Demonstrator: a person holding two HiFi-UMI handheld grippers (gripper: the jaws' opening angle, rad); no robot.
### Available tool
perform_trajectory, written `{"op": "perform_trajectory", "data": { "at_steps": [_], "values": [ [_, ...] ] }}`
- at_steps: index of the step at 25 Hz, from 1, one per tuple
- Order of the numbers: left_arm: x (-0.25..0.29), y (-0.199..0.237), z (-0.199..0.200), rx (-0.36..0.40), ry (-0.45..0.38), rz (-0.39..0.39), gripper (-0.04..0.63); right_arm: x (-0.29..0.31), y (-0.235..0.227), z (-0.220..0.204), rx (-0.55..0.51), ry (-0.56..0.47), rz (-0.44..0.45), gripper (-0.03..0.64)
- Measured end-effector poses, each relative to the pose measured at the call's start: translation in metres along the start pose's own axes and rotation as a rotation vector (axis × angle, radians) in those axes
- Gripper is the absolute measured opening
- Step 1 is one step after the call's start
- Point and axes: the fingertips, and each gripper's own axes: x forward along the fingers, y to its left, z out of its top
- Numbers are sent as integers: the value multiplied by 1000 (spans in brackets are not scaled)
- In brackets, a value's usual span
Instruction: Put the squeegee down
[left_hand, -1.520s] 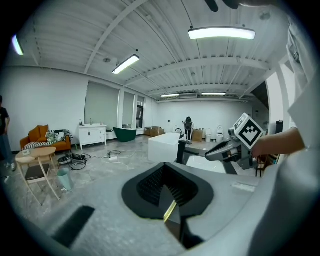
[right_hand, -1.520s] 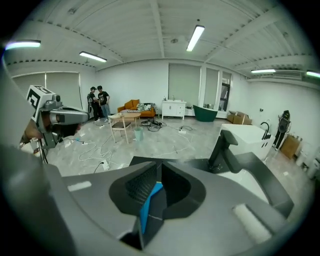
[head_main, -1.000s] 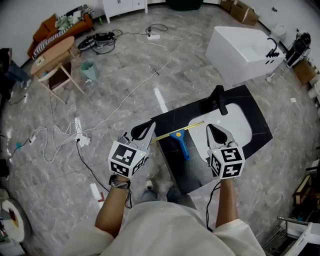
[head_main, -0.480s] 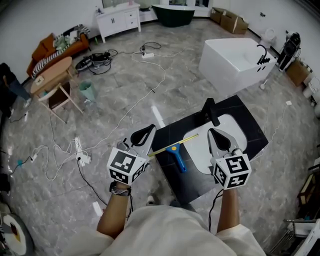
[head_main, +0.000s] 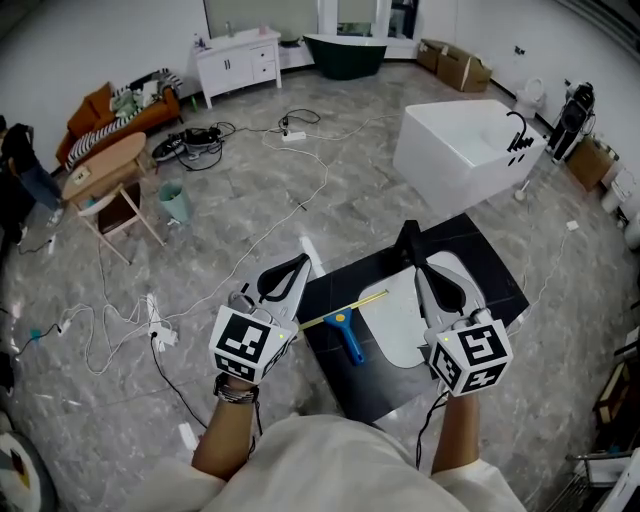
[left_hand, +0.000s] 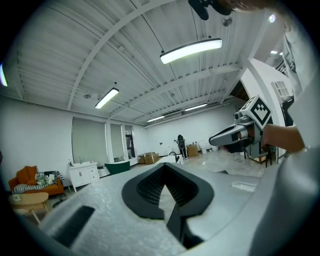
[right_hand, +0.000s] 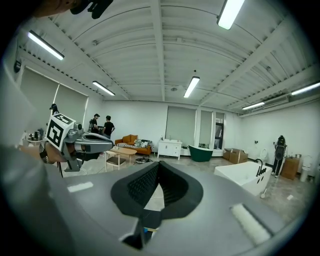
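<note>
Your left gripper and right gripper hang closed and empty above the black counter. The squeegee lies flat at the basin's nine o'clock. Withdraw without brushing it.

A grey marbled stone floor is spreading out ahead of the left gripper and the right gripper. A white rectangular bathtub is standing ahead of the right gripper. Farther ahead, a dark green tub and a low white cabinet are sitting by the far wall. Off to the left of the left gripper, an orange sofa and an oval wooden table are standing near white trailing cables. Long strip lights are glowing on the ribbed white ceiling.
</note>
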Motion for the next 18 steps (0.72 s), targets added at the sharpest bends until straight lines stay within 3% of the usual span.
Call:
{"op": "perform_trajectory", "data": {
  "at_steps": [18],
  "values": [
    [-9,-2,3,20,7,26,6,6,11,-3,-25,23,46,6]
  ]
}}
